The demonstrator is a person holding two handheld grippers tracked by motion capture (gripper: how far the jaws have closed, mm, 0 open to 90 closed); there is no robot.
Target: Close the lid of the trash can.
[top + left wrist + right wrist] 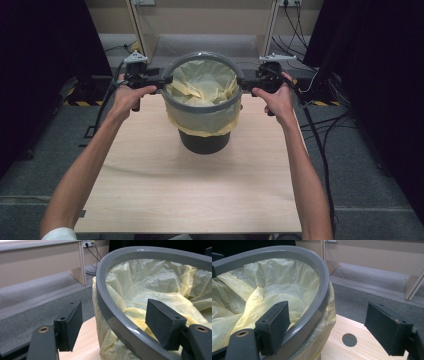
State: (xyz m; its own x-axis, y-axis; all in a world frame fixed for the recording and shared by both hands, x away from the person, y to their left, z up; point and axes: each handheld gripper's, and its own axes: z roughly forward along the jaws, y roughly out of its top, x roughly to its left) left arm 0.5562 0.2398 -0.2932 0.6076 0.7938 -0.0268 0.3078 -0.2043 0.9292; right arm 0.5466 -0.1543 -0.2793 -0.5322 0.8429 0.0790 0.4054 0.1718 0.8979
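Observation:
A dark bin (205,142) stands at the far middle of the wooden table (190,195), lined with a yellow bag (202,82) whose edge hangs over the outside. A grey ring (202,56) sits on the bin's top over the bag. My left gripper (166,81) straddles the ring's left side; in the left gripper view (113,305) one jaw is outside and one inside over the bag (155,277), with a gap to the ring (110,315). My right gripper (246,82) straddles the right side, open (327,305), its inner jaw against the ring (322,290).
A round hole (349,340) is in the tabletop beside the bin. Beyond the table's far edge are grey carpet, wooden furniture legs (267,30) and cables (320,120). Black curtains (45,45) close in both sides.

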